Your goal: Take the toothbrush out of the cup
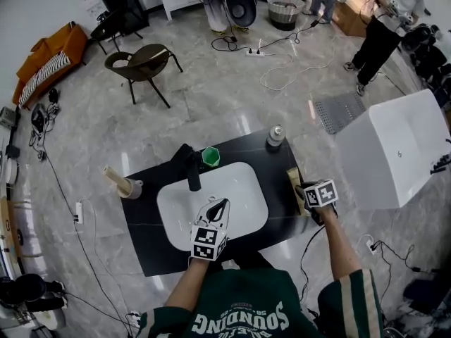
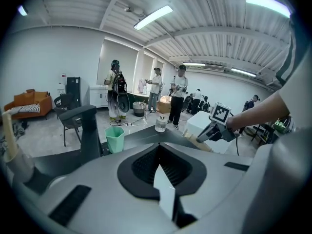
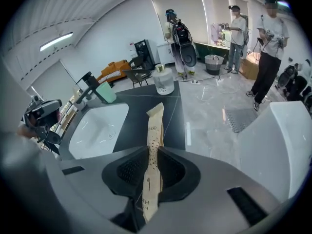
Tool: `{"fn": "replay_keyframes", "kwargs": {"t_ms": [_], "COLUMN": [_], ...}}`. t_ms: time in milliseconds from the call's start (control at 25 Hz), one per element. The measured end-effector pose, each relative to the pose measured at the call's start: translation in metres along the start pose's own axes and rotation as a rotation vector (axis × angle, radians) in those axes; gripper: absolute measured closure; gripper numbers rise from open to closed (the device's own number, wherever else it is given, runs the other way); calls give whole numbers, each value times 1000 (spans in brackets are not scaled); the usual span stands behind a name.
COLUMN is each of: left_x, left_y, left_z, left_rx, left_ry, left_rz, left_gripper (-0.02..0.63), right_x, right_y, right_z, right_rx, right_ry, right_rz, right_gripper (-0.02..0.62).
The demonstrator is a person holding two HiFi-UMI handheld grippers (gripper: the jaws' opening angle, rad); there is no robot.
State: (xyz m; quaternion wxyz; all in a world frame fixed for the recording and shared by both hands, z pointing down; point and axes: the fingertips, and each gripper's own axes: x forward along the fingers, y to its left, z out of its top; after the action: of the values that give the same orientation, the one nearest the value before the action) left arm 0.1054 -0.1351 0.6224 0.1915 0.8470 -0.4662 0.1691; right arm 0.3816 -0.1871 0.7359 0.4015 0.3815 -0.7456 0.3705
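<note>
A toothbrush in a tan paper wrapper (image 3: 154, 130) stands up between the jaws of my right gripper (image 3: 152, 172), which is shut on it. In the head view that gripper (image 1: 304, 196) hangs over the right edge of the black countertop (image 1: 162, 248), the wrapper (image 1: 293, 184) just beside it. The green cup (image 1: 211, 156) stands empty behind the white sink (image 1: 243, 182), next to the black faucet (image 1: 192, 169). My left gripper (image 1: 220, 206) hovers over the sink, its fingers meeting at the tip with nothing held.
A clear jar (image 1: 275, 136) stands at the counter's back right. A holder with a wooden stick (image 1: 127, 185) sits off the left edge, and a big white tub (image 1: 394, 150) is close on the right. Chair (image 1: 144, 62), floor cables and people are farther back.
</note>
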Motion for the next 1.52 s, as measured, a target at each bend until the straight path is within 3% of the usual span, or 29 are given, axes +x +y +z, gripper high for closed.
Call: {"fn": "replay_keyframes", "kwargs": {"t_ms": [400, 640, 760, 1160, 1520], "left_x": [-5, -4, -4, -11, -26], "left_y": [6, 4, 3, 8, 17], "left_z": [-8, -9, -8, -5, 6], "left_rx": [-14, -15, -14, -12, -16], "left_ry": [21, 28, 29, 19, -1], "left_rz": [19, 17, 19, 33, 76], "left_gripper": [595, 595, 595, 595, 595], "right_x": [22, 23, 22, 5, -24], "right_y": [-22, -29, -33, -36, -14], "right_z": [-11, -12, -12, -1, 45], "right_rx": [116, 87, 91, 158, 71], "right_ry": [-8, -17, -29, -140, -309], "right_rz": [-24, -80, -105, -108, -135], "right_gripper": [517, 505, 469, 457, 534]}}
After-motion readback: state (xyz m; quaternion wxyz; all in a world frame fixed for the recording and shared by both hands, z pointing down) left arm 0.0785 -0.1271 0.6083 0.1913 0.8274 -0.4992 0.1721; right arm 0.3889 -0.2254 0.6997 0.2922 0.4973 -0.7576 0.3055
